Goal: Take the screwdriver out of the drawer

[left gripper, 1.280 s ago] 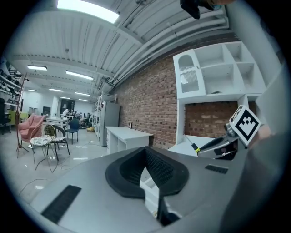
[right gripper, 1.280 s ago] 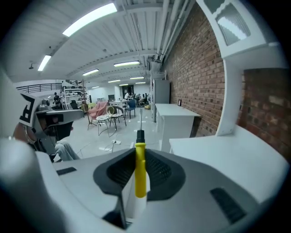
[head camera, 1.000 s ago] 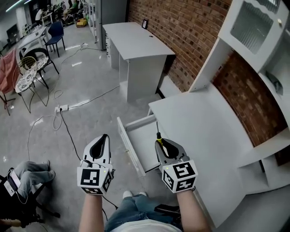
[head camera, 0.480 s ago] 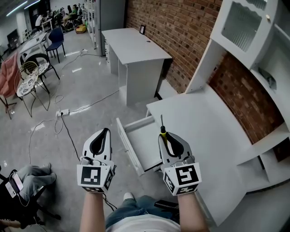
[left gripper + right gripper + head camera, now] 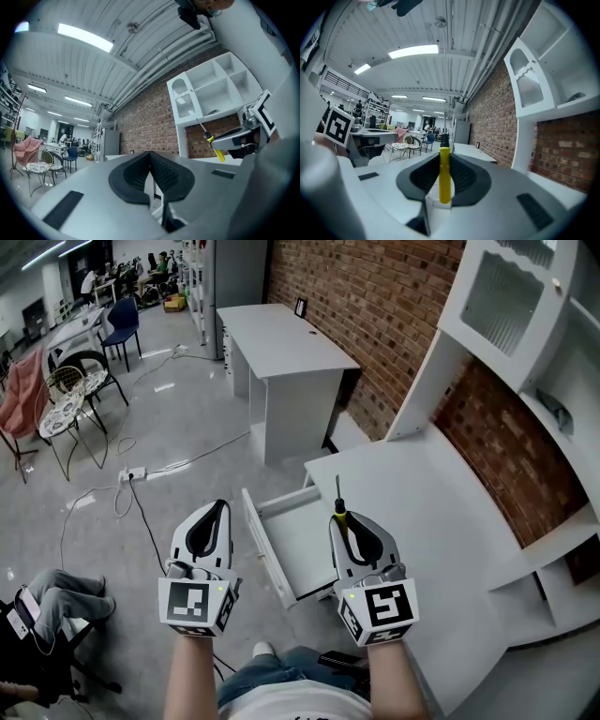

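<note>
My right gripper point(image 5: 343, 521) is shut on the screwdriver's yellow handle point(image 5: 445, 176), and its black collar and metal shaft point(image 5: 337, 491) stick out ahead of the jaws. The gripper hangs level above the open white drawer point(image 5: 295, 538), which slides out of the white desk point(image 5: 431, 521). No tool shows in the visible part of the drawer. My left gripper point(image 5: 217, 513) hangs level to the left, over the floor, its black pads point(image 5: 159, 171) closed together with nothing between them. In the left gripper view the right gripper point(image 5: 212, 140) and the yellow screwdriver point(image 5: 216, 151) show at the right.
A white hutch with shelves point(image 5: 525, 324) stands on the desk against the brick wall point(image 5: 375, 306). A second white desk point(image 5: 281, 343) stands further back. Cables and a power strip point(image 5: 131, 472) lie on the floor; chairs point(image 5: 66, 399) stand at the left, a seated person's legs point(image 5: 56, 601) at the lower left.
Both grippers have risen together. The screwdriver came up with the right gripper, its tip now over the desk's front edge instead of low over the drawer.
</note>
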`<state>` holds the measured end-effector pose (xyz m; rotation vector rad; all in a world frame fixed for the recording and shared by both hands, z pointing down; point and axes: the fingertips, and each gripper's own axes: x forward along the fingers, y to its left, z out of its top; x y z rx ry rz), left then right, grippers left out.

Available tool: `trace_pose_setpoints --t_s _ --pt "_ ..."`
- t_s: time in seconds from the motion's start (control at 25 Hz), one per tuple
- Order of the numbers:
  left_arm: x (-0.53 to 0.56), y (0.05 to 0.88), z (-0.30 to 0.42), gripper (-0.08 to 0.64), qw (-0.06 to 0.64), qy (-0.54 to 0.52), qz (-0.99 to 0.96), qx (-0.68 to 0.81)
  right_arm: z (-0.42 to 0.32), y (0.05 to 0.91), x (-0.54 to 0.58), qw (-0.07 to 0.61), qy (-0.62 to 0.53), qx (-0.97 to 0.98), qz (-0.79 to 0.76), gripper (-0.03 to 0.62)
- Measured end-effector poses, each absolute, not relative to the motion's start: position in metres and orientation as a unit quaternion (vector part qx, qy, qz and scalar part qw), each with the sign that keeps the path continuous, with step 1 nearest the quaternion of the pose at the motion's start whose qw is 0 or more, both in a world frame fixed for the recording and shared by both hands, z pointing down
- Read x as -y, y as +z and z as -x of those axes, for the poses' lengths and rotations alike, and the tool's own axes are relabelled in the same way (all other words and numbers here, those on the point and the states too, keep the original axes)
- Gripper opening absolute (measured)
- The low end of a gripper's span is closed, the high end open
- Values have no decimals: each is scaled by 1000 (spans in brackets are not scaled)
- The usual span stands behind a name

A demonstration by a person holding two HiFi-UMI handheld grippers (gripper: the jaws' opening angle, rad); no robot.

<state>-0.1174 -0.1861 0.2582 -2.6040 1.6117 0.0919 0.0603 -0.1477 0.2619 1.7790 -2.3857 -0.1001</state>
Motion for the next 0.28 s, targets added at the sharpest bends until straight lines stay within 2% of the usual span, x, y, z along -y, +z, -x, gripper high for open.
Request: trace_pose_setpoints --t_s 0.28 --pt "190 249 115 12 46 40 846 -530 -61 258 152 78 -41 802 -591 72"
